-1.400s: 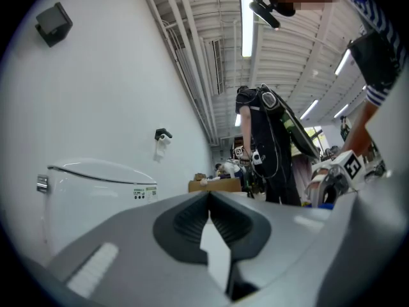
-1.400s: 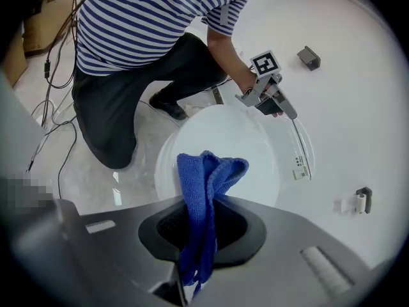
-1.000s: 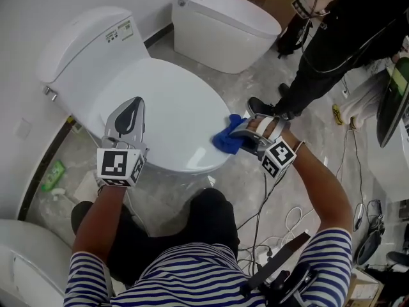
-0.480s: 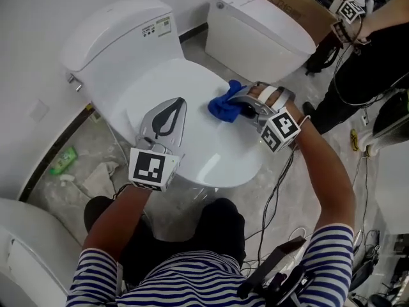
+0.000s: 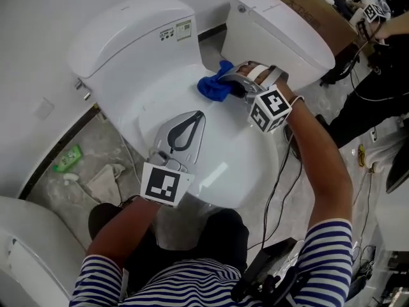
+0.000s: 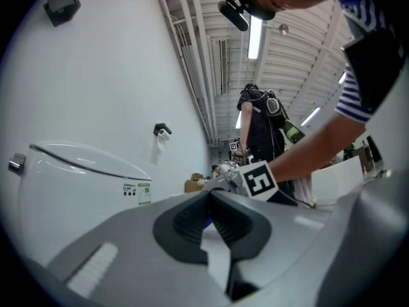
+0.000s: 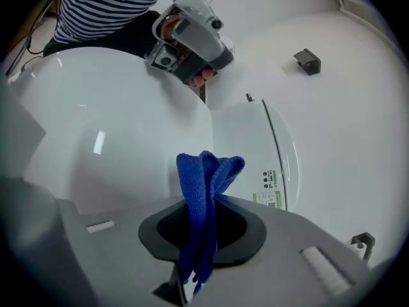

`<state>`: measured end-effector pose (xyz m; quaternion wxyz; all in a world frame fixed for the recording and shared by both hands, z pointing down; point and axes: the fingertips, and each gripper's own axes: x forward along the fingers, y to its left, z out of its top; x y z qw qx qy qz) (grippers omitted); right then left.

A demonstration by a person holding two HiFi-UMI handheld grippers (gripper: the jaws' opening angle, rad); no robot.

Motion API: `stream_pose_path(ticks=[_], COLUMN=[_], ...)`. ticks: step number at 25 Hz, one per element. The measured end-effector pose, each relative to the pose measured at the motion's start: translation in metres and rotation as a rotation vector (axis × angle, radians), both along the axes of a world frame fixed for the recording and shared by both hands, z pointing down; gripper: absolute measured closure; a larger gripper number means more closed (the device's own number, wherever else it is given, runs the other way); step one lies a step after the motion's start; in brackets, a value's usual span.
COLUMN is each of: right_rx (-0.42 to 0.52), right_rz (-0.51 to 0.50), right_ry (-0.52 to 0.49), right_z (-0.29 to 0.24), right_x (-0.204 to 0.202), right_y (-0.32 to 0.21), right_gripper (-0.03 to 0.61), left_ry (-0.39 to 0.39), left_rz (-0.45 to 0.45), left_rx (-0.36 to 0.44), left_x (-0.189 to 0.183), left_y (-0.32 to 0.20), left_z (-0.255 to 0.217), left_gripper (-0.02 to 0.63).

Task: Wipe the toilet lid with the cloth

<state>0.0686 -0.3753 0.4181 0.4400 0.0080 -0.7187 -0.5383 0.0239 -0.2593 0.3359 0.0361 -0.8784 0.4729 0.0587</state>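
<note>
The right tool is clamped on the blue cloth. In the right gripper view its jaws pinch a folded bunch of the cloth, which sticks out past the tips towards the white lid. The left tool has its jaws together with nothing between them, and the left gripper view shows the pads meeting at the tips.

The cloth sits at the back right of the lid, just in front of the tank. It is on the side nearest the second toilet. From above it looks pressed onto the lid, but no view shows the contact plainly.

The lid's long axis runs from the tank towards the person. With the cloth at the tank end, nearly all the bare lid lies nearer the person and to the left of the right tool. My judgement is that the next wipe should be a pull along that axis towards the front rim, or a sweep leftwards across the back.

The right hand is the one placed for this, since it alone holds the cloth. The left tool is over the middle of the lid, near the cloth and on its near-left side. It stands in the way of a leftward or diagonal stroke, so I judge it should move aside, or the stroke should keep to the right half.
</note>
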Motion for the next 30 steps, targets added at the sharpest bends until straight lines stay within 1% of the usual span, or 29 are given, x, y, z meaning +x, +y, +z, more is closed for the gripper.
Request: stream_pose_path(ticks=[4,9,15,19,30], right_rx=[-0.022,-0.05,-0.077,-0.102,-0.098], right_rz=[0.009,0.009,-0.006,-0.007,-0.001], right_ry=[0.009,0.006,0.043,0.047,0.049], right_z=[0.012,0.02,0.034,0.041,0.043], right_x=[-0.018,-0.038,-0.048,-0.049,-0.029], right_y=[-0.024,-0.047,-0.058,-0.058,-0.04], right_gripper=[0.52,0.519,0.519,0.52,0.518], left_ry=[0.022,0.031,0.038,0.036,0.02], left_rz=[-0.001,0.004,0.003,0.006,0.016], left_rx=[-0.005,-0.023,-0.04,-0.044,-0.041], left_x=[-0.005,-0.008,-0.013,-0.013,-0.002], left_y=[-0.006,-0.009,-0.015,-0.016,-0.008], left_z=[-0.001,0.002,0.004,0.005,0.008], left_gripper=[0.61,0.611,0.611,0.611,0.611])
